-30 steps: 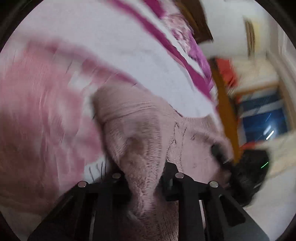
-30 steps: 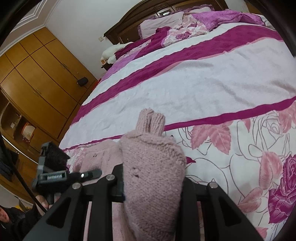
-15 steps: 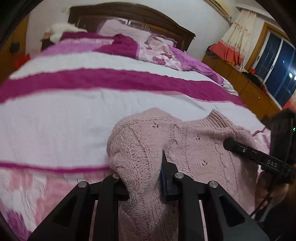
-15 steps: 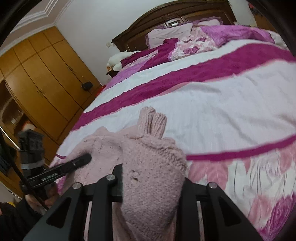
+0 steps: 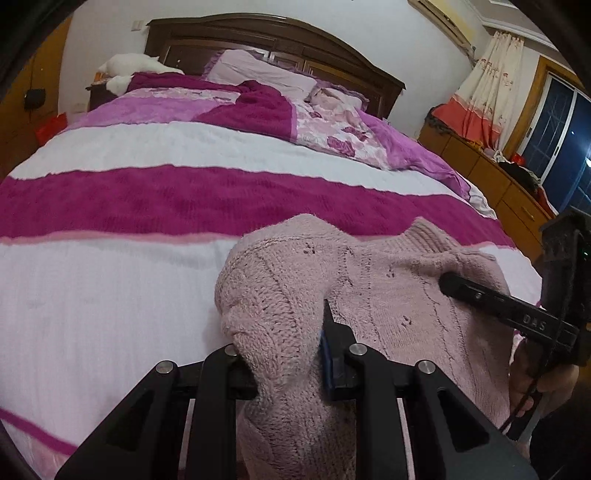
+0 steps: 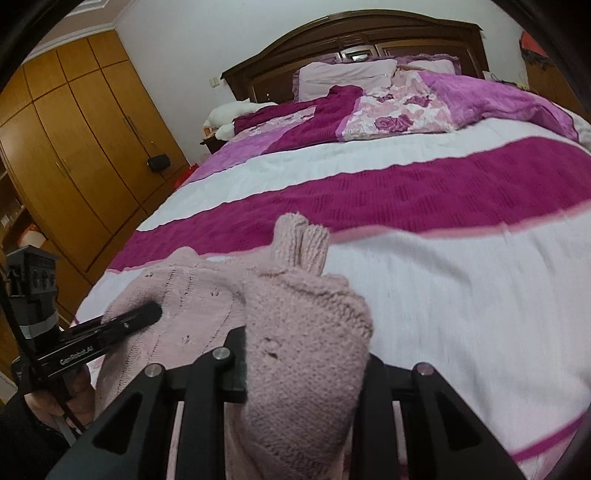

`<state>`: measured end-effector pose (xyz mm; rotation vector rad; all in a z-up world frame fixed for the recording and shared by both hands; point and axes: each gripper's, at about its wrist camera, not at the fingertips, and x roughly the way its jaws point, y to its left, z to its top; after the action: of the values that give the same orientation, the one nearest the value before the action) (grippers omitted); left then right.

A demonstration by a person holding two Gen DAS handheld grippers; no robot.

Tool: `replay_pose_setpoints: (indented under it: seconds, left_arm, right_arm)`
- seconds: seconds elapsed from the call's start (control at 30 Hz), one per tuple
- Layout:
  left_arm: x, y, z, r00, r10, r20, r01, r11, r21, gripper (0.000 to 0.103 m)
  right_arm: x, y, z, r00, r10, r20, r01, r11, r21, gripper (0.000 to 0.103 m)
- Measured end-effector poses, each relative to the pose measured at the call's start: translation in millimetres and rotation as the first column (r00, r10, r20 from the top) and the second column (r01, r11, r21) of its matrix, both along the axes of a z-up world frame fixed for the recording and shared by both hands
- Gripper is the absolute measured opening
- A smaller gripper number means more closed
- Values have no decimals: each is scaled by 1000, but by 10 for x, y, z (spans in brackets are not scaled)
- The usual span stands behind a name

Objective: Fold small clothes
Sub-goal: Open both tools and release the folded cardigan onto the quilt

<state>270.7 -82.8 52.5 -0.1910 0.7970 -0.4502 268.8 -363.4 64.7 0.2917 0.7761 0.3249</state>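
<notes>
A small pale pink knitted sweater [image 5: 388, 291] hangs stretched between both grippers above the bed. My left gripper [image 5: 284, 350] is shut on a bunched fold of its left side. My right gripper [image 6: 306, 354] is shut on a thick bunch of the sweater [image 6: 306, 332] at its right side, with a ribbed cuff [image 6: 301, 236] sticking up past the fingers. In the left wrist view the right gripper [image 5: 458, 286] shows at the sweater's far edge; in the right wrist view the left gripper [image 6: 147, 312] shows at its left edge. The fingertips are buried in knit.
A bed with a white and magenta striped cover [image 5: 147, 199] fills both views, with pillows [image 5: 258, 70] and a dark wooden headboard [image 6: 351, 33] at the far end. A wooden wardrobe [image 6: 74, 129] stands left; a low cabinet [image 5: 498, 177], curtain and window stand right.
Both grippers have carried the sweater further up the bed, from the rose-patterned part to the white and magenta stripes. The left wrist view has swung round and levelled. Both grips are unchanged.
</notes>
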Motion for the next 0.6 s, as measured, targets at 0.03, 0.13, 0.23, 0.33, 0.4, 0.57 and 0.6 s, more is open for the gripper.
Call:
replay_pose_setpoints:
  seconds: [0.03, 0.13, 0.23, 0.33, 0.4, 0.57, 0.6]
  left_arm:
    - [53, 5, -15, 1000, 0, 5, 0, 1000, 6, 0]
    - [173, 7, -98, 1000, -16, -18, 16, 1000, 17, 1]
    - [293, 26, -214, 999, -35, -34, 36, 999, 40, 6]
    - [331, 26, -217, 996, -85, 26, 83, 994, 66, 6]
    - [310, 18, -180, 994, -91, 53, 87, 993, 80, 6]
    - [265, -79, -204, 996, -92, 7, 89, 977, 191, 10]
    - [312, -98, -250, 994, -97, -53, 106, 972, 210, 17]
  right_arm:
    - [82, 7, -17, 1000, -2, -5, 2, 1000, -5, 27]
    - [255, 26, -89, 1000, -7, -21, 7, 1000, -6, 27]
    - [385, 58, -203, 997, -15, -78, 14, 1000, -12, 32]
    - [401, 76, -243, 992, -72, -100, 60, 992, -113, 45]
    - [371, 24, -198, 993, -93, -77, 82, 987, -137, 50]
    - [283, -86, -36, 990, -137, -42, 128, 978, -166, 69]
    - [273, -88, -11, 989, -138, -48, 129, 978, -165, 70]
